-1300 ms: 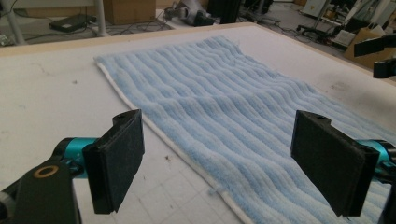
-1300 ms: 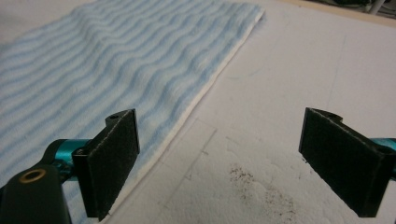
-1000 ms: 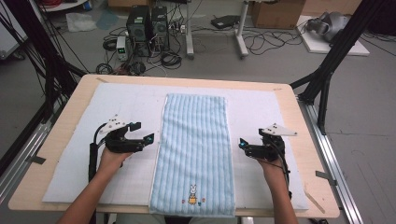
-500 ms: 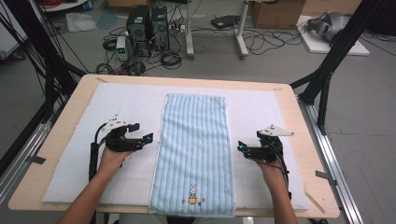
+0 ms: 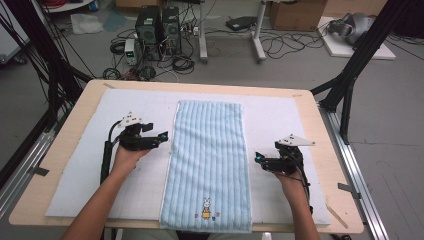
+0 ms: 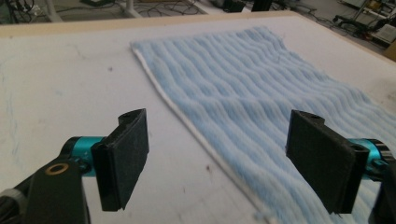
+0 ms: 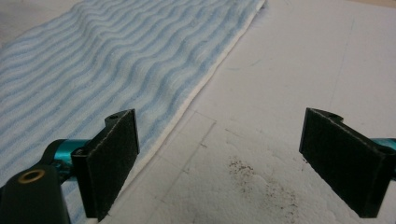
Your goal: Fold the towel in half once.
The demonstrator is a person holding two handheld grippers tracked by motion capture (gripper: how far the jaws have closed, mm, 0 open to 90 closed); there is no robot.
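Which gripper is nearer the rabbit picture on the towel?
Right. The right gripper sits beside the towel lower down, closer to the rabbit picture; the left gripper is farther up.

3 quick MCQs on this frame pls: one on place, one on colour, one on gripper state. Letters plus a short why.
1. Where does the towel lie?
A. between the two grippers
B. left of both
C. on the floor

2. What colour is the towel?
A. red
B. light blue striped
C. black

3. How does the left gripper stand?
A. shut on the towel
B. open, holding nothing
C. shut on a cup

Answers:
1 A: it lies flat on the white mat, the right gripper on its other side.
2 B: pale blue ribs.
3 B: the left gripper view shows the jaws wide apart.
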